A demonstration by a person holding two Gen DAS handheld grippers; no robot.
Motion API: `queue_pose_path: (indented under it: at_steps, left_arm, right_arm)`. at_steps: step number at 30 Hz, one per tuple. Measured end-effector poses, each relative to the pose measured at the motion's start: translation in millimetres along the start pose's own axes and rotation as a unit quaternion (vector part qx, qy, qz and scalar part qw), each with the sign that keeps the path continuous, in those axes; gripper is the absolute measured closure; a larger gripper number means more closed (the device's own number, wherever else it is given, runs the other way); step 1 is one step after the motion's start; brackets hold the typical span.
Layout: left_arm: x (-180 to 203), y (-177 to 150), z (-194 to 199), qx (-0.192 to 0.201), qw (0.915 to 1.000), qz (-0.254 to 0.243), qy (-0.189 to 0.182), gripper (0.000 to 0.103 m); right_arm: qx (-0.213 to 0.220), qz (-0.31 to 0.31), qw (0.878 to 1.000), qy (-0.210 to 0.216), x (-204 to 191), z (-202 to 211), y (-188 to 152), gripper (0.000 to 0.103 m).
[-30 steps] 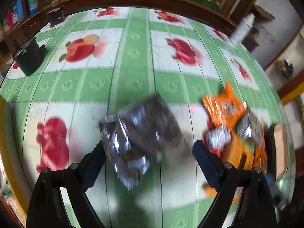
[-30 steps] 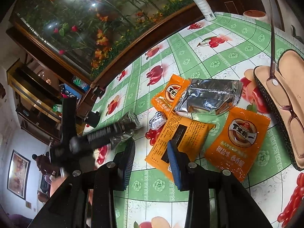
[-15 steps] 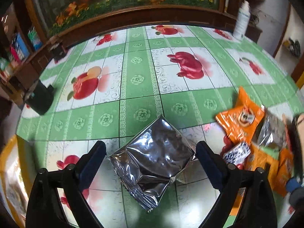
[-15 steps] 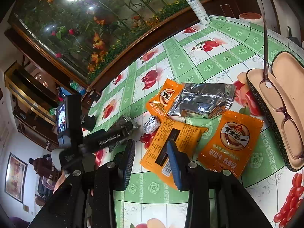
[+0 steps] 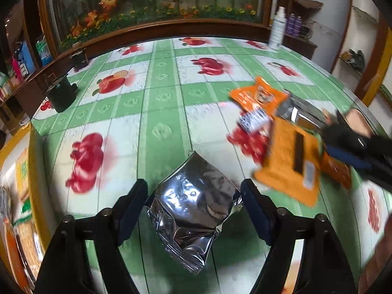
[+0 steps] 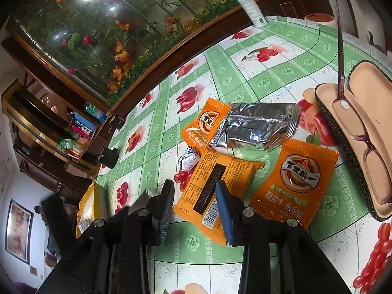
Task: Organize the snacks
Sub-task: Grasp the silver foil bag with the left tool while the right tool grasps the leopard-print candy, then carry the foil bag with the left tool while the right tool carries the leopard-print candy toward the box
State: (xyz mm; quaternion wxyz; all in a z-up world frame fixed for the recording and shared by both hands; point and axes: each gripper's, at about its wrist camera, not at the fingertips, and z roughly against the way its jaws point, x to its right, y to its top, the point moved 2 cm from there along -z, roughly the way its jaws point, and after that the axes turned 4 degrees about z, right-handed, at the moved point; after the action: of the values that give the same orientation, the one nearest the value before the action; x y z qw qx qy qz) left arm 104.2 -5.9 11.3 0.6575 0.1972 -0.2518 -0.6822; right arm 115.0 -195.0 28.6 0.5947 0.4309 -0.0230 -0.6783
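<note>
A crinkled silver foil snack bag (image 5: pixel 189 204) lies on the tablecloth between the fingers of my open left gripper (image 5: pixel 194 202), which does not touch it. To the right lies a pile: an orange packet (image 5: pixel 287 161), another orange packet (image 5: pixel 259 98), a silver bag (image 5: pixel 302 114) and a small white wrapped sweet (image 5: pixel 252 120). My right gripper (image 6: pixel 194 203) is open, its jaws on either side of the near end of the back-side-up orange packet (image 6: pixel 218 183). Beside it lie an orange packet (image 6: pixel 295 183), a silver bag (image 6: pixel 257 126), an orange packet (image 6: pixel 207 125) and the sweet (image 6: pixel 187 160).
An open glasses case (image 6: pixel 355 132) with glasses lies at the right edge. A yellow-rimmed tray (image 5: pixel 18 196) holding packets stands off the table's left edge. A black cup (image 5: pixel 61 94) and a white spray bottle (image 5: pixel 278 30) stand at the back.
The left view has swung and lowered, so the foil bag now sits nearer between the left fingers. The right gripper has moved in over the back-side-up orange packet.
</note>
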Motion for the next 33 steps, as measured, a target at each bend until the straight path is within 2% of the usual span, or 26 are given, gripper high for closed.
queue_pose_path:
  at_steps: [2,4,6,8,9,10,13,17,20,24,26,33]
  left_arm:
    - [2,-2,0,0.001,0.9999,-0.016,0.000,0.009]
    - [2,-3,-1,0.004,0.9997,-0.022,0.001,0.008]
    - [-3,-4,-7,-0.001,0.9998,-0.009,-0.017,0.008]
    - [-4,-5,-14,-0.013,0.9992,-0.007,-0.039,0.013]
    - [-5,-5,-14,-0.007,0.9991,-0.005,-0.042,0.019]
    - [-4,-4,-12,-0.002,0.9989,-0.006,-0.045,0.030]
    - [-6,-3,-10,0.000,0.9985,0.003,-0.055,0.042]
    - [-20,1,-7,0.001,0.9974,0.035,-0.063,0.043]
    - [-34,7,4,0.017,0.9957,0.064,-0.066,0.043]
    - [-47,13,20,0.039,0.9929,0.089,-0.069,0.043]
    - [-54,15,26,0.047,0.9914,0.099,-0.071,0.043]
    - [-69,18,34,0.057,0.9884,0.122,-0.071,0.043]
  right_arm:
    - [0.001,0.005,1.000,-0.004,-2,0,0,0.065]
    - [0.003,0.010,1.000,-0.009,-2,0,-1,0.065]
    - [0.004,0.013,1.000,-0.013,-2,0,-1,0.065]
    - [0.005,0.015,1.000,-0.017,-2,0,-1,0.065]
    - [0.005,0.016,1.000,-0.018,-2,0,-1,0.065]
    - [0.006,0.019,1.000,-0.019,-3,0,-1,0.065]
    - [0.010,0.033,0.999,-0.027,-8,0,-2,0.065]
    - [0.019,0.056,0.998,-0.031,-19,-3,-1,0.065]
    - [0.008,0.078,0.997,-0.027,-34,-14,3,0.065]
    - [0.000,0.134,0.988,-0.077,-55,-38,17,0.065]
    - [-0.005,0.157,0.981,-0.116,-58,-53,24,0.065]
    - [-0.040,0.210,0.967,-0.141,-64,-86,20,0.066]
